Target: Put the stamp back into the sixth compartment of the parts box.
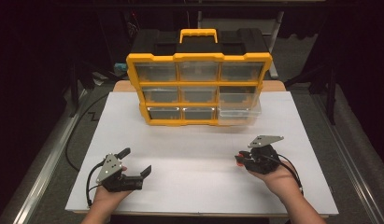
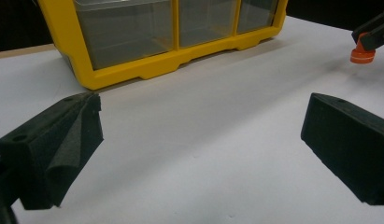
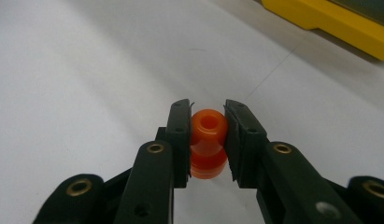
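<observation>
A small orange spool-shaped piece (image 3: 208, 142) is clamped between the two black jaws of the right gripper (image 3: 207, 140), one pad pressed to each of its flanks, its bored end turned toward the camera in the right gripper view. In the high view the same piece (image 1: 238, 160) is seen at the tip of the right gripper (image 1: 241, 159), at roughly 4 o'clock on the white table top (image 1: 194, 149), well apart from the organiser. In the left gripper view the piece (image 2: 362, 52) is seen far off at 2 o'clock, with a narrow gap and a shadow between it and the sheet.

The left gripper (image 1: 136, 162) is held at about 8 o'clock on the table, its jaws spread wide apart with nothing between them; in its own view bare white surface lies between the two foam-faced pads (image 2: 59, 149).

A yellow-and-black drawer organiser (image 1: 199, 84) stands at 12 o'clock, upright, with a carry handle on top and three rows of three clear drawers. The bottom-right drawer (image 1: 238, 112) is seen pulled out toward the person; the others sit flush.

Each gripper is gripped by a hand (image 1: 280, 179) entering from 6 o'clock.
</observation>
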`<state>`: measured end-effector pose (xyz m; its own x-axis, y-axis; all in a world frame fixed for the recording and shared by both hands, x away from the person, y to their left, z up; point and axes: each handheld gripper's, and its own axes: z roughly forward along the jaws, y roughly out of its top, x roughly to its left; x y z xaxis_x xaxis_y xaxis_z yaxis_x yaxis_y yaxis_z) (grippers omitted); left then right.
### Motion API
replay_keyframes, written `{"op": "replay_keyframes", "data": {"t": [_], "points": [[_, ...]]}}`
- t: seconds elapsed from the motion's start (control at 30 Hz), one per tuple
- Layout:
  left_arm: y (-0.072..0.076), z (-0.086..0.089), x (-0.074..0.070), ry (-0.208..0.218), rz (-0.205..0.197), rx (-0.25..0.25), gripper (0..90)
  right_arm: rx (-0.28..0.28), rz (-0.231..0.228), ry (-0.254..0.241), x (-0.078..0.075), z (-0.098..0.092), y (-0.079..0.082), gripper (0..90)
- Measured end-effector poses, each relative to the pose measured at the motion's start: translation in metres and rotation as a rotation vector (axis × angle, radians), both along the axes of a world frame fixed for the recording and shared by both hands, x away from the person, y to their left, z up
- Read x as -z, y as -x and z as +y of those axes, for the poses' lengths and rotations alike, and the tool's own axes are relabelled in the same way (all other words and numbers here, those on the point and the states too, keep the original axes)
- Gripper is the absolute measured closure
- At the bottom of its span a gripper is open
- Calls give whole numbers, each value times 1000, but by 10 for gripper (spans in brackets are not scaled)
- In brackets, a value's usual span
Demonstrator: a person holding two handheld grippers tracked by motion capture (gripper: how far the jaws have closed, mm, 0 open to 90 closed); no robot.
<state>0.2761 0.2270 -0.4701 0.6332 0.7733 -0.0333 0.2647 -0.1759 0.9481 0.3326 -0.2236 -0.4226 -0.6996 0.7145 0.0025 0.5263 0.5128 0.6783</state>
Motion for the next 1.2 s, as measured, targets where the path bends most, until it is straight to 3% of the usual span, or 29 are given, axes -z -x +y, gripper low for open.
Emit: {"op": "replay_keyframes", "data": {"t": [0.23,0.63,0.83,1.2], "points": [[-2,-1,0,-3,3,-2,5,-18,31,15,-3,-4,-2,740],[1,-3,-1,-8,-5,3,5,-74,122,61,-4,-3,-6,741],[1,-2,-1,-7,-1,12,4,-74,159,75,-9,-5,-10,742],[0,-2,-2,-8,-1,22,4,-121,231,143,-14,-2,-15,742]]}}
